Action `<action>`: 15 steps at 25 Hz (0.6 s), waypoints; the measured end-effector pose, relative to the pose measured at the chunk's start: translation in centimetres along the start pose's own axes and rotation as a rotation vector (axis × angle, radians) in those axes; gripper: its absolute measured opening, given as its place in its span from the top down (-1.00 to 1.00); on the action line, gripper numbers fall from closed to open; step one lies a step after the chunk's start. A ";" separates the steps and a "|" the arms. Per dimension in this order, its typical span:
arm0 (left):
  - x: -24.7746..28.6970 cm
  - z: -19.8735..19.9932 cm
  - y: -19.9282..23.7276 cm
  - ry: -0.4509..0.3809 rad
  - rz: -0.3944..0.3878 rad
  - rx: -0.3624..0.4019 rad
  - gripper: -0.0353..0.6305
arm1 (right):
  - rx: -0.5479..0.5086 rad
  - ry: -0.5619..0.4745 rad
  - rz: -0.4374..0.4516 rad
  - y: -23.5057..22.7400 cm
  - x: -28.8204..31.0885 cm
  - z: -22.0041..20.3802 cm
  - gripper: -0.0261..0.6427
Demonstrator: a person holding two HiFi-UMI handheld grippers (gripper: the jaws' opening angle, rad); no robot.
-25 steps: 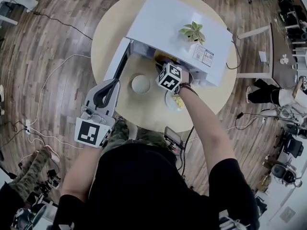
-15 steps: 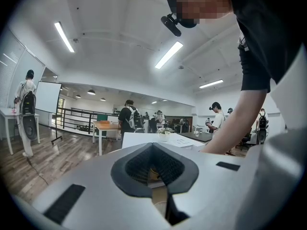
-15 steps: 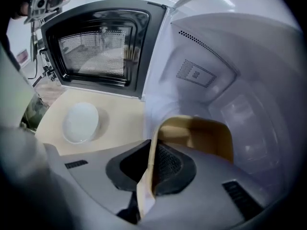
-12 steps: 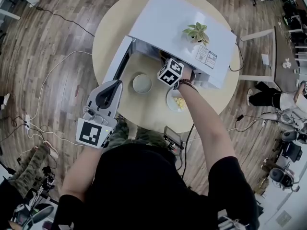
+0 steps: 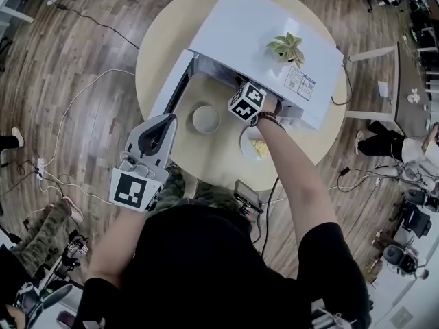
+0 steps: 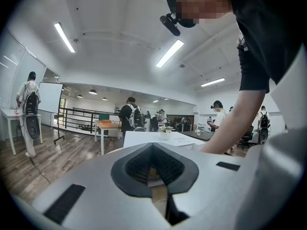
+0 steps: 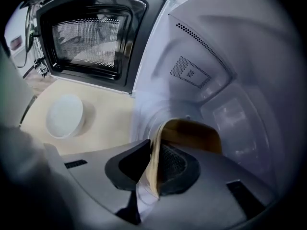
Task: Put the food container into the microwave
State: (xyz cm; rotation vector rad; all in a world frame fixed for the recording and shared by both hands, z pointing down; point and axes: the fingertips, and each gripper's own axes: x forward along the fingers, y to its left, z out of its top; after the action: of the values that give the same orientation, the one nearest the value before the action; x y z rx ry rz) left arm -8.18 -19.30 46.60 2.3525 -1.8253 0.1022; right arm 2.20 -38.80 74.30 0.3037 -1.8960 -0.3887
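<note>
The white microwave [image 5: 260, 26] stands on the round table [image 5: 154, 53] with its door [image 5: 171, 88] swung open to the left. My right gripper [image 7: 154, 157] reaches into the cavity, steeply tilted down. The tan rim of the brown food container [image 7: 192, 133] runs between its pads, and the container sits on the cavity floor. The jaws have just been opening, with the rim still pinched between them. In the head view only the right gripper's marker cube [image 5: 247, 101] shows at the microwave's mouth. My left gripper [image 5: 159, 125] hangs shut at the table's near-left edge, holding nothing.
A white round bowl [image 5: 206, 118] sits on the table before the open door, also seen in the right gripper view [image 7: 64, 116]. A plate with yellow food [image 5: 255, 146] lies under my right forearm. A small potted plant [image 5: 288, 46] stands on the microwave. Cables trail across the floor.
My right gripper has pushed further into the microwave with the container and tilted down. The left gripper has stayed where it was.
</note>
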 end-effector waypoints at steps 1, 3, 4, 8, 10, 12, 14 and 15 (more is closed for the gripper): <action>0.0 0.0 0.0 0.003 0.000 0.001 0.84 | 0.002 -0.005 -0.007 0.0 -0.1 0.1 0.77; 0.0 0.0 0.0 0.003 -0.001 0.001 0.84 | 0.002 -0.015 -0.024 0.0 -0.4 0.2 0.69; 0.0 0.0 0.0 0.003 -0.003 0.001 0.84 | 0.004 -0.017 -0.032 0.1 -0.6 0.2 0.61; -0.1 0.1 -0.3 0.007 -0.014 -0.009 0.84 | 0.033 -0.017 -0.062 0.6 -1.9 -0.2 0.53; -0.2 0.4 -0.4 0.003 -0.020 -0.008 0.84 | 0.049 -0.028 -0.073 1.1 -2.9 -0.1 0.51; -0.3 0.6 -0.6 0.005 -0.028 -0.020 0.84 | 0.060 -0.050 -0.092 1.6 -4.3 0.1 0.48; -0.4 0.7 -0.8 -0.001 -0.040 -0.024 0.84 | 0.054 -0.073 -0.120 2.2 -6.0 0.3 0.48; -0.4 0.8 -0.9 -0.008 -0.048 -0.021 0.84 | 0.047 -0.078 -0.130 2.5 -6.8 0.3 0.48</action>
State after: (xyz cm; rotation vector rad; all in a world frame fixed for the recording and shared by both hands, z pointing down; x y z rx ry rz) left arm -7.48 -18.87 45.67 2.3841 -1.7629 0.0680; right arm 4.20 -33.80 69.40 0.4509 -1.9695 -0.4491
